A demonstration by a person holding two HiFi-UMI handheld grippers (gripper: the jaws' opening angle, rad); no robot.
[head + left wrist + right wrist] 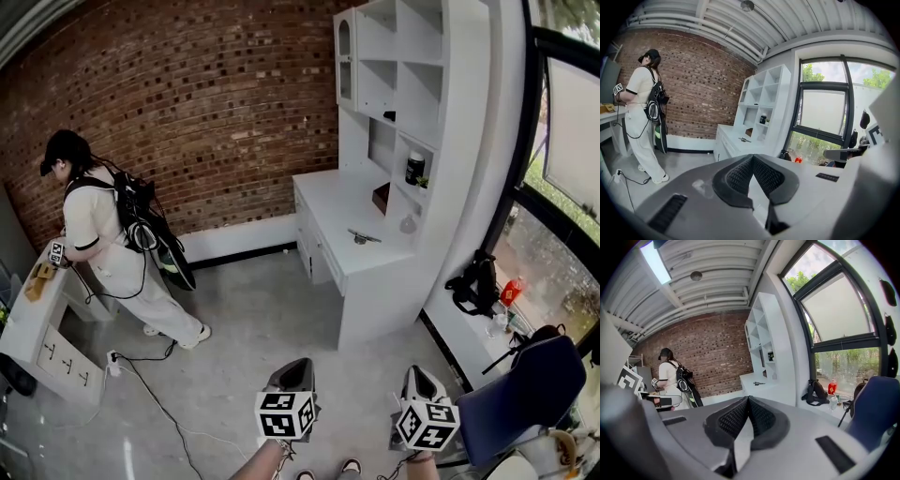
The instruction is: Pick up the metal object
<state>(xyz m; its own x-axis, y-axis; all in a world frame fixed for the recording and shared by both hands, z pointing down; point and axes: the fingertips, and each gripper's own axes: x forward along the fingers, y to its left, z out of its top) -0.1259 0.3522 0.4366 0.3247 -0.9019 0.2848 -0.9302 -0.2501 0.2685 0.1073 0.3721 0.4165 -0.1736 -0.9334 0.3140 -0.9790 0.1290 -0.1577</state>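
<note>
A small metal object (363, 236) lies on the white desk (375, 262) against the right wall, far ahead of both grippers; it shows tiny as the metal object (744, 139) in the left gripper view and the metal object (759, 383) in the right one. My left gripper (294, 373) and right gripper (418, 381) hang low at the frame's bottom over the floor, well short of the desk. Both have their jaws closed tip to tip with nothing between them, as at the left gripper (752, 157) and the right gripper (748, 399).
A white shelf unit (405, 103) rises above the desk with a dark jar (414, 169) and a brown box (381, 198). A person (108, 246) stands at a white table (37, 328) at left, cables trailing on the floor. A blue chair (525, 394) and black bag (476, 281) sit at right.
</note>
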